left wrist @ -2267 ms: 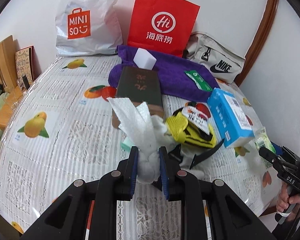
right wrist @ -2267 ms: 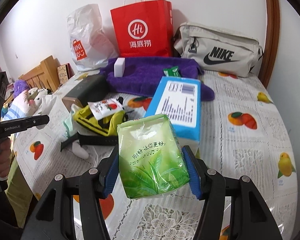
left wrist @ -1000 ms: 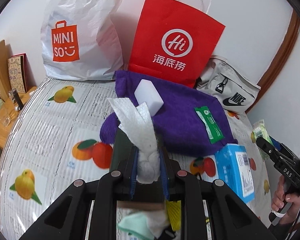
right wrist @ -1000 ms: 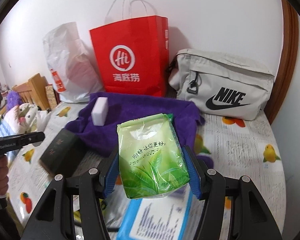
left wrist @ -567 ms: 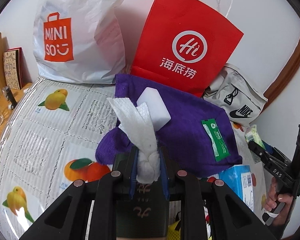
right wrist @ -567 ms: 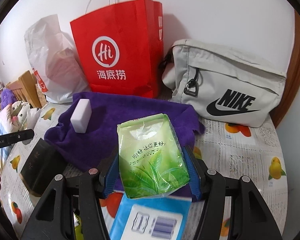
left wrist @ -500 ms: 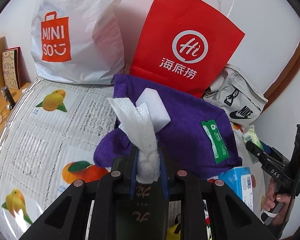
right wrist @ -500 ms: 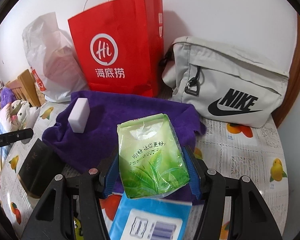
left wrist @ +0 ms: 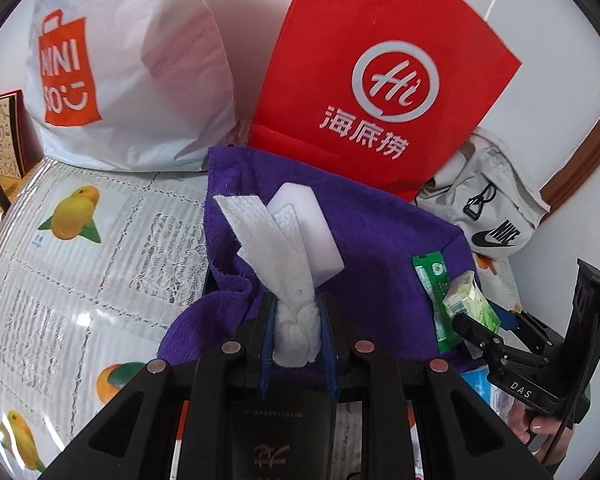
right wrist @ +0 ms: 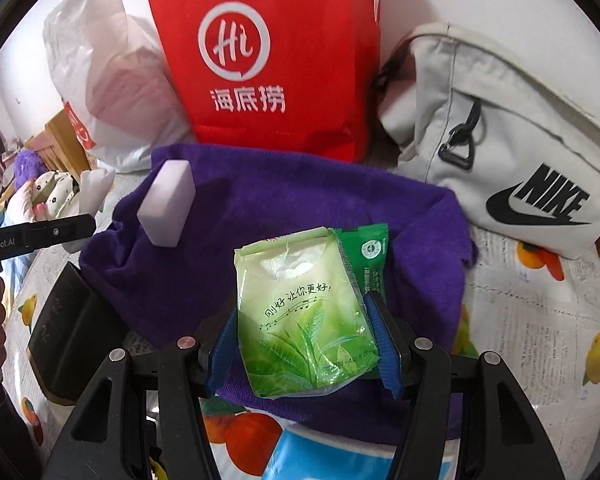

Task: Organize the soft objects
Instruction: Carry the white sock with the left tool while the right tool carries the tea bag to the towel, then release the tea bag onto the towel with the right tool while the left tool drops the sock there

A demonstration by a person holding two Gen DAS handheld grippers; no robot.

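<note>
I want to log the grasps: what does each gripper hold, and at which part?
The left gripper pinches a white cloth by its knotted end. The right gripper clamps a green tissue pack across its lower side edges.

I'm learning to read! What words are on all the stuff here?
"MINISO": white plastic bag
"Hi 海底捞": red paper bag
"NIKE": grey bag
"刚好让你更好": green tissue pack
"DAS": right tongs
"GenRobot.AI", partly cut off: left tongs
Green sachet, dark box: too small.

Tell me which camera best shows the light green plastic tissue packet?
The right wrist view: the light green plastic tissue packet fills the centre, front printing visible, clamped in the right gripper. The left wrist view catches only its tip at the right edge.
</note>
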